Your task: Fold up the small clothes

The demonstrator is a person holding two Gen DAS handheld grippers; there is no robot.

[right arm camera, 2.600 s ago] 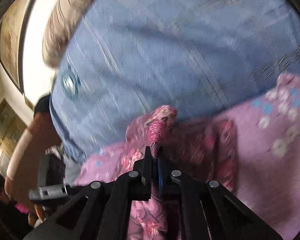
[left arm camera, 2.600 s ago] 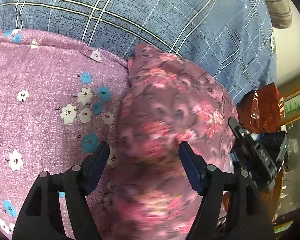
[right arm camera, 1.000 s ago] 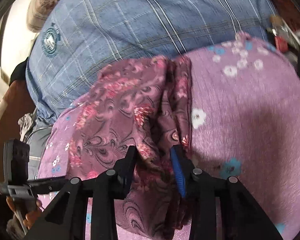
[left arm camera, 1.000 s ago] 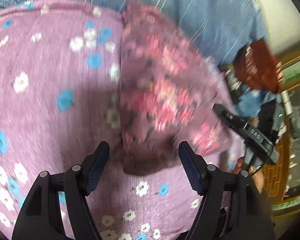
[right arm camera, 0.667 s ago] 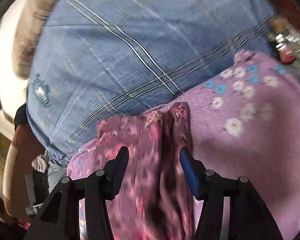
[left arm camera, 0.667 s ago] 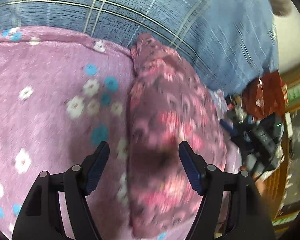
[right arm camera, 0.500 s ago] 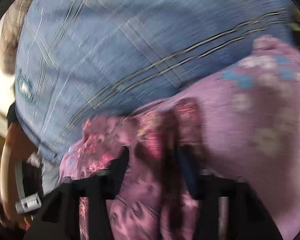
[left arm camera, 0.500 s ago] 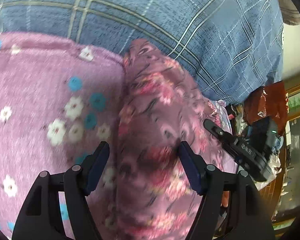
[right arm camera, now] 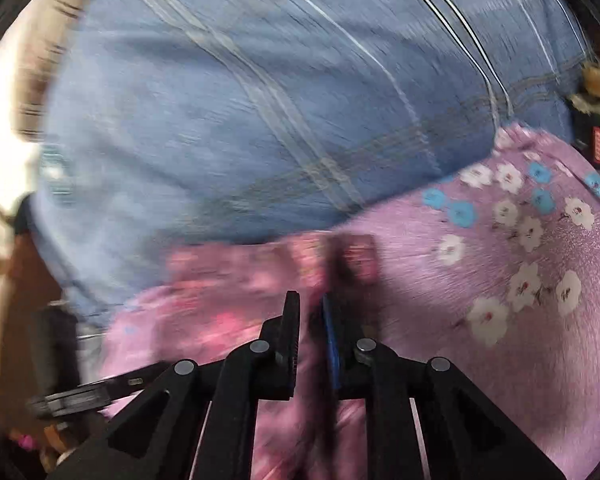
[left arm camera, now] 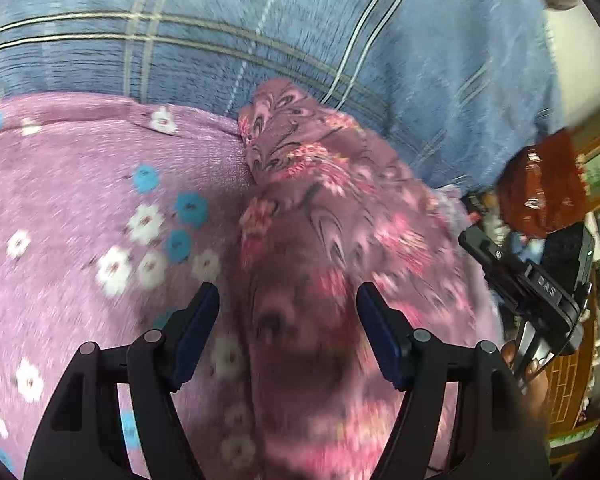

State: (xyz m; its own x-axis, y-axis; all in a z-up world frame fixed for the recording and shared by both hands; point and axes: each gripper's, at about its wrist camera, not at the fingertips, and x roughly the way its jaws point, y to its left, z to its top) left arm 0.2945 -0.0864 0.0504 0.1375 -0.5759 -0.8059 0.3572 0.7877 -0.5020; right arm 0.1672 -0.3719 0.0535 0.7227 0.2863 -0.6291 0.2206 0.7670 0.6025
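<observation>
Two tongs, right tongs (right arm camera: 310,320) pinching floral garment (left arm camera: 320,240) edge, left tongs (left arm camera: 288,316) spread.

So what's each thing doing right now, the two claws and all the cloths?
Left claw: open wide, empty, over the dark flowery garment.
Right claw: nearly shut, pinching a fold of that garment.
Dark flowery garment: folded narrow, bunched.
Lilac flowered cloth: spread flat underneath.
Blue checked sheet: spread flat, farther back.

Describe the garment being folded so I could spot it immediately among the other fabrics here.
Start at the blue plaid bedsheet, then the lilac cloth with white and blue flowers spread over it. The garment lies on that cloth: darker mauve, with pink flowers and dark swirls rather than small daisies.
</observation>
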